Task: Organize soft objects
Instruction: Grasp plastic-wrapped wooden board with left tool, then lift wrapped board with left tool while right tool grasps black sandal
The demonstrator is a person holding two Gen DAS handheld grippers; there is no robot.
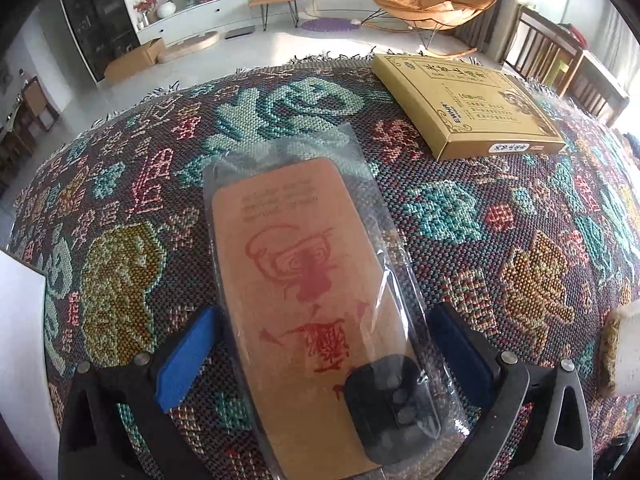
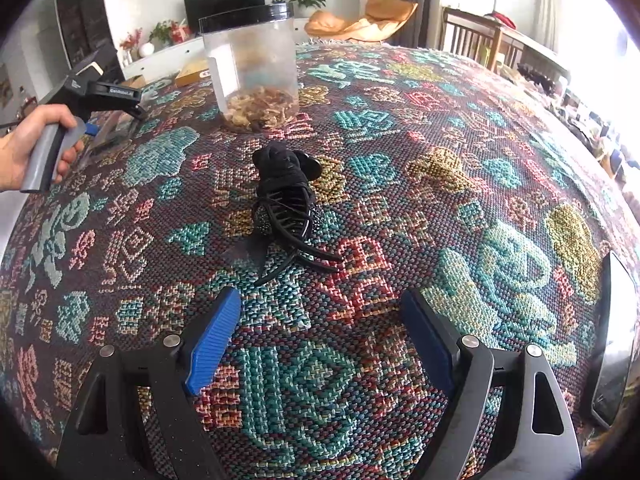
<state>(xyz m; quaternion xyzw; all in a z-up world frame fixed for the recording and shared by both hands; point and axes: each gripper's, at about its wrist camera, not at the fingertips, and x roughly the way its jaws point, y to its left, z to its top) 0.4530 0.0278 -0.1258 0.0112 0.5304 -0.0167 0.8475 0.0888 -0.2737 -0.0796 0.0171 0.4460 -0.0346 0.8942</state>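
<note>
In the left wrist view a clear plastic packet (image 1: 304, 280) with an orange card and a small black item inside lies flat on the woven cloth. My left gripper (image 1: 320, 344) is open, one blue finger on each side of the packet's near end. In the right wrist view a black hair claw clip with a black fabric bow (image 2: 286, 196) lies on the cloth ahead. My right gripper (image 2: 316, 324) is open and empty, a short way in front of the clip. The left gripper (image 2: 100, 92) also shows at far left, held by a hand.
A flat yellow cardboard box (image 1: 468, 104) lies at the back right of the cloth. A clear jar with a black lid (image 2: 252, 68) holding dried bits stands beyond the clip. A shiny dark flat object (image 2: 612, 340) lies at the right. Wooden chairs (image 1: 560, 56) stand past the table edge.
</note>
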